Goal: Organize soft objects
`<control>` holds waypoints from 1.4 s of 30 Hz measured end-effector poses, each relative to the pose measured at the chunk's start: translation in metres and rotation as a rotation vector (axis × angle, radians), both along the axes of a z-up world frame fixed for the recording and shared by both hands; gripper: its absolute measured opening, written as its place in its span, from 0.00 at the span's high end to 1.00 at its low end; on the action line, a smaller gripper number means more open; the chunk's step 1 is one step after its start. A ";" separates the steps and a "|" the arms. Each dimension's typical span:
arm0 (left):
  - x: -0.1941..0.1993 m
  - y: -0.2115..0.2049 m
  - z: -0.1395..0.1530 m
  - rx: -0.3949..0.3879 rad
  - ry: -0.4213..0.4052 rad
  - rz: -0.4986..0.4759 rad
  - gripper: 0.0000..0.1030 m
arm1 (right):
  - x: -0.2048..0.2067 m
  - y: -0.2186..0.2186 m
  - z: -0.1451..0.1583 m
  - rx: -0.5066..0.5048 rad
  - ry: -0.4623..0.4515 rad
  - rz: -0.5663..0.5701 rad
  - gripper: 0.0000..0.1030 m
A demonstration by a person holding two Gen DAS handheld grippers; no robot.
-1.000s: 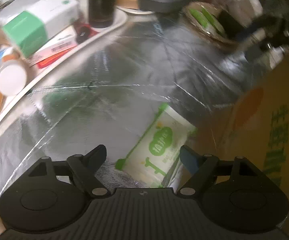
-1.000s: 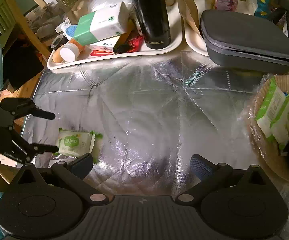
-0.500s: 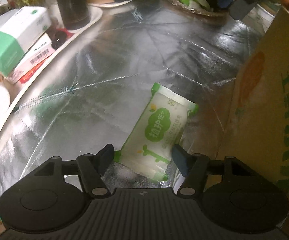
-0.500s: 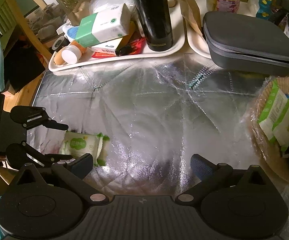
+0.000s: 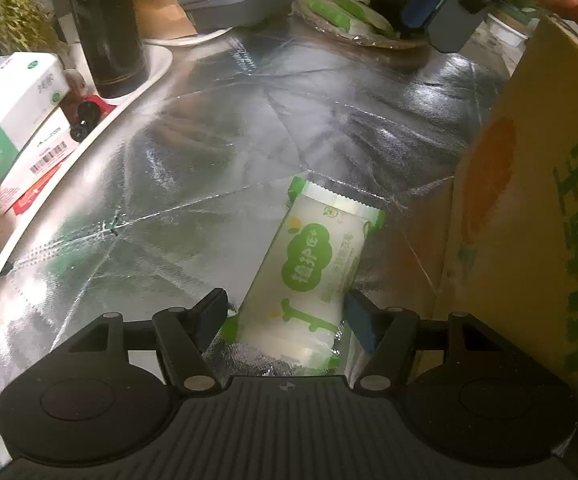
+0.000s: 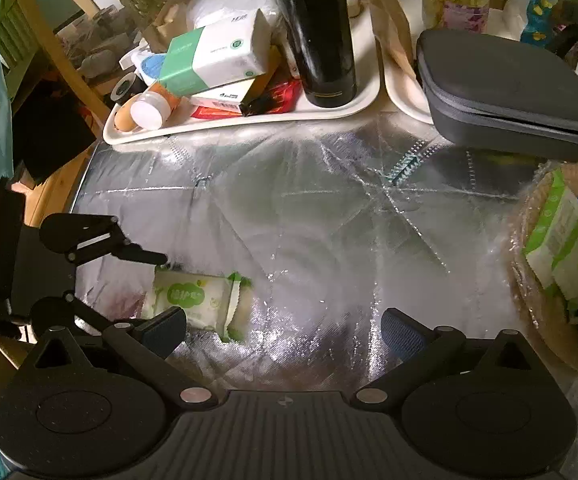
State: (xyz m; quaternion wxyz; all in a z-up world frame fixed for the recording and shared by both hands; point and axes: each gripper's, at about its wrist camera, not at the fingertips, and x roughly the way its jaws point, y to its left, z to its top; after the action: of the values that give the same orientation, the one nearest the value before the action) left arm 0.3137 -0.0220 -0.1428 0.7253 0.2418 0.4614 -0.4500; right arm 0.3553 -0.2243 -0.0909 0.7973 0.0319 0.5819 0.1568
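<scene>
Left wrist view, bottom centre: left gripper [image 5: 287, 312] spread wide, straddling the near end of a green-and-white wipes pack [image 5: 312, 270]. Right pad looks to be at the pack's edge, left pad apart from it; no squeeze yet. Pack lies flat on the silver foil mat [image 5: 209, 152], long axis running up the frame, just beside a cardboard box [image 5: 537, 220] at right.

Right wrist view, bottom: right gripper [image 6: 283, 330] wide open, holding nothing, hovering low over bare mat. Same pack sits lower left with the left gripper's fingers on either side.

Farther, right edge of that view: wicker basket [image 6: 529, 308] with two similar wipes packs [image 6: 565, 240] already inside. Judged progress: two packs sorted, this one left; grasp, lift and carry across the mat remain.

Far top: white tray [image 6: 241, 122] with tissue box [image 6: 213, 56], black flask [image 6: 317, 28]; grey zip case [image 6: 505, 92] to its right
</scene>
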 end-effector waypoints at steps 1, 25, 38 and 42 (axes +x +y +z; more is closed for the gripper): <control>0.002 -0.002 -0.003 0.000 0.008 -0.001 0.37 | 0.000 0.000 0.000 -0.001 -0.001 -0.001 0.00; 0.038 0.055 0.031 0.038 -0.114 0.442 0.54 | 0.065 0.060 -0.009 -0.010 0.273 0.229 0.07; 0.030 0.111 0.044 0.057 -0.117 0.661 0.54 | 0.059 0.178 -0.084 -0.210 0.561 0.427 0.30; 0.025 0.124 0.037 0.081 -0.104 0.712 0.54 | 0.050 0.203 -0.097 -0.258 0.592 0.493 0.31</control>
State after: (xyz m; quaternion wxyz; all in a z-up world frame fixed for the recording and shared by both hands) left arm 0.3391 0.1022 -0.1057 0.8490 0.1169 0.4966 -0.1375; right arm 0.4052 -0.0211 -0.1878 0.5315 -0.1649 0.7914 0.2530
